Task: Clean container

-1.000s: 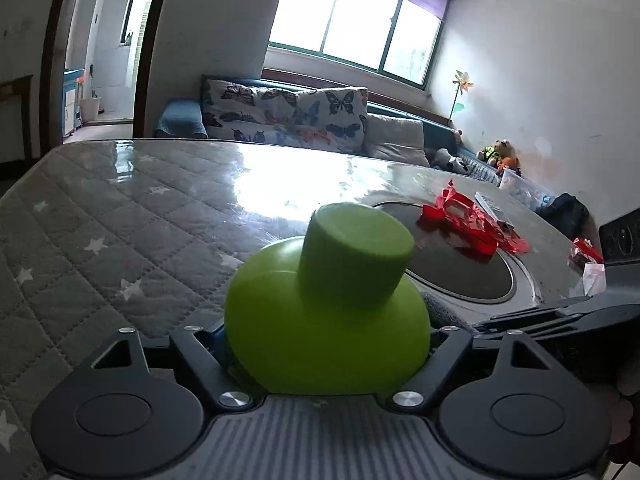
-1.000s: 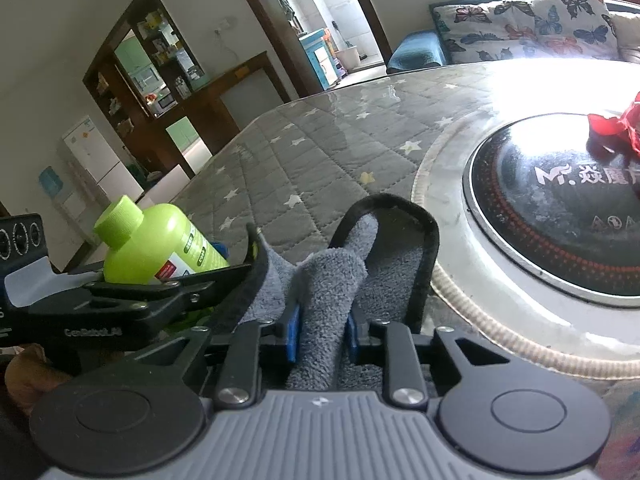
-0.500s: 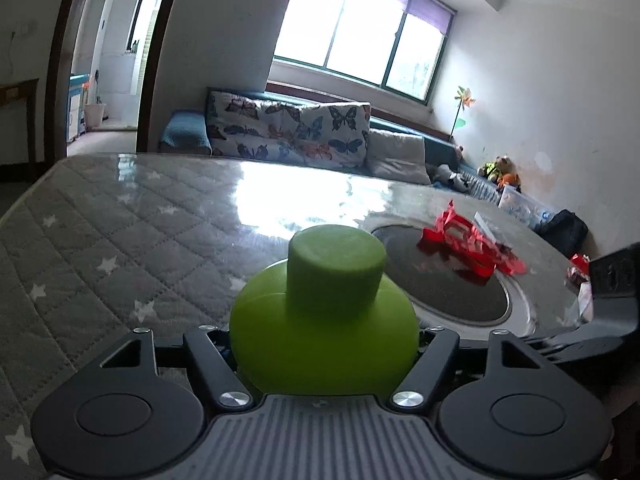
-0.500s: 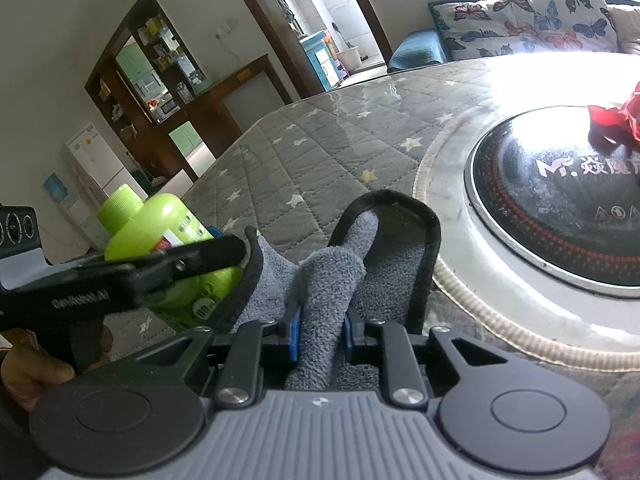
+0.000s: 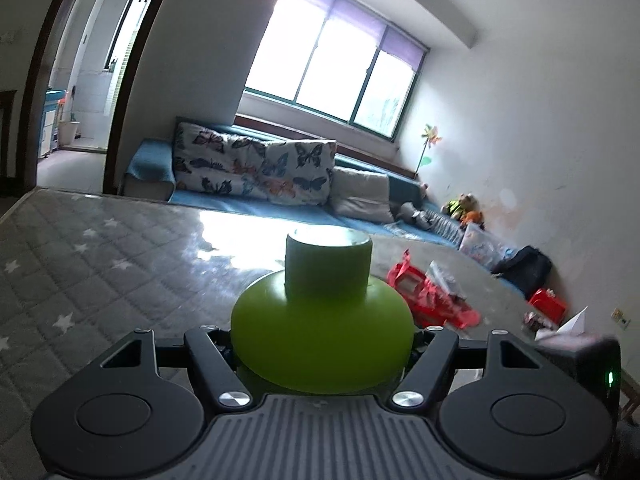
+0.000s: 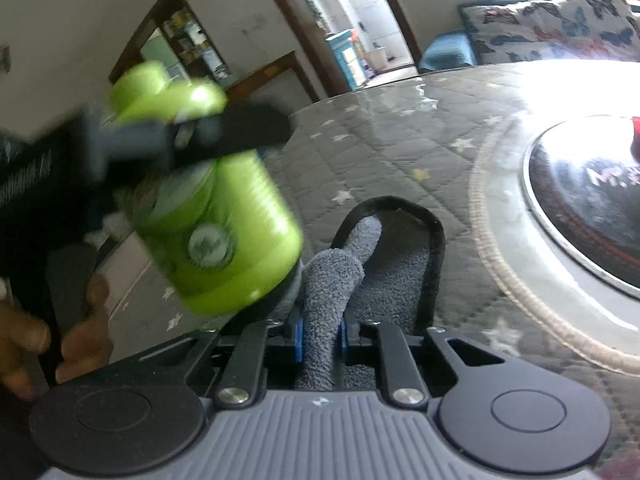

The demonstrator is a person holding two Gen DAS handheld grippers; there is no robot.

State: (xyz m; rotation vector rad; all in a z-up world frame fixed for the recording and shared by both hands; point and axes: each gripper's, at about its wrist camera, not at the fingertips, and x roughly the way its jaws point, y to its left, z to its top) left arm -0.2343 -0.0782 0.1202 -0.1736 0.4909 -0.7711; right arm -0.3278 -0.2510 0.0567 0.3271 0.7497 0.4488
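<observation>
My left gripper (image 5: pixel 322 350) is shut on a lime-green container (image 5: pixel 320 332) with a round green cap, held off the table with the cap pointing away. In the right wrist view the same green container (image 6: pixel 228 232) hangs blurred at the left, tilted, with the left gripper's black finger (image 6: pixel 208 134) across its shoulder. Its bottom end is just above and left of a grey cloth (image 6: pixel 336 276). My right gripper (image 6: pixel 320 338) is shut on that cloth, which folds up between the blue pads and spreads onto the table with a black-edged border.
The table (image 5: pixel 100 264) has a grey quilted star cover under glass. A round black induction cooktop (image 6: pixel 592 208) is set into it at the right, with red packaging (image 5: pixel 428 300) on it. A person's hand (image 6: pixel 80 336) grips the left handle. A sofa with butterfly cushions (image 5: pixel 256 168) stands behind.
The left gripper closed on the green container and lifted it off the table. In the right wrist view it rose and came closer to the cloth. The right gripper stayed put.
</observation>
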